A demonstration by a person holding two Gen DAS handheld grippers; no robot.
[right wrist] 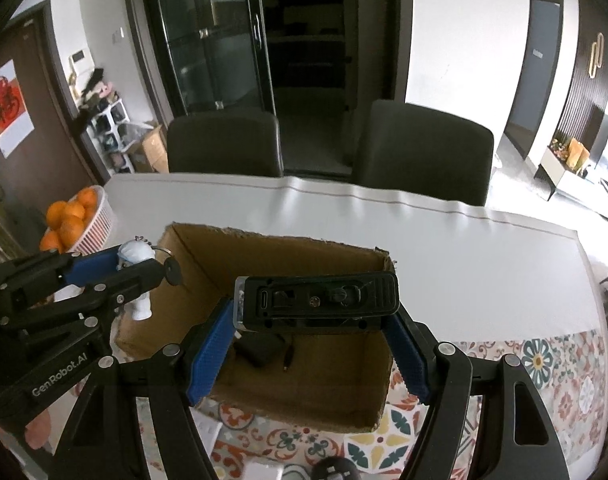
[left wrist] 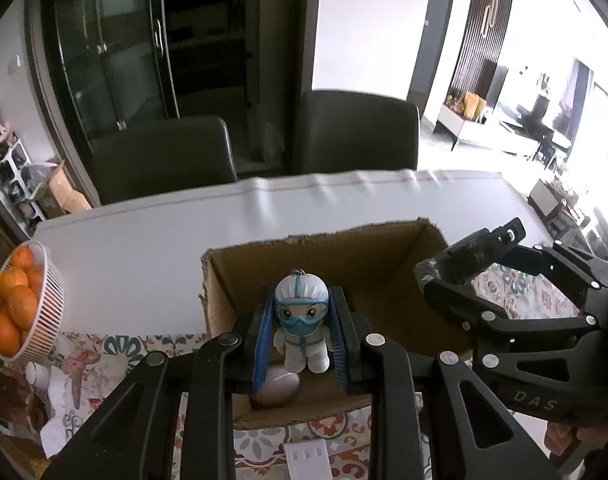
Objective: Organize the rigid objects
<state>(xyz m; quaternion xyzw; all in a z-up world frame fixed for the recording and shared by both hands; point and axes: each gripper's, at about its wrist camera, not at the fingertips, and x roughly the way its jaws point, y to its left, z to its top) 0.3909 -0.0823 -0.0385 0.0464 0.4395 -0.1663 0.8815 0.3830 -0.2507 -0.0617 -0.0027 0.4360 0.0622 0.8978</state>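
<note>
Our left tongs (left wrist: pixel 302 334) clamp a small figurine (left wrist: pixel 302 320) above the cardboard box (left wrist: pixel 383 252); at three o'clock our right tongs (right wrist: pixel 315 344) grip a black device (right wrist: pixel 317 300), perhaps a charger, over it.

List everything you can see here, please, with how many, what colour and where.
Cardboard box: one, brown, open-topped, on the table under both claws.
Toy figure: one, white and blue, goggled, clamped in the left claw above the box.
Black device: one, black, flat and oblong, gripped across the right claw above the box.
Small dark items: a few, black, on the box floor.
Pale rounded object: one, whitish, inside the box.
Oranges: several, orange, in a white basket on the table's left.
Table: one, white cover at the back, patterned cloth in front.
Chairs: two, dark, behind the table.
Left claw: one, black with blue pads.
Right claw: one, black with blue pads.
</note>
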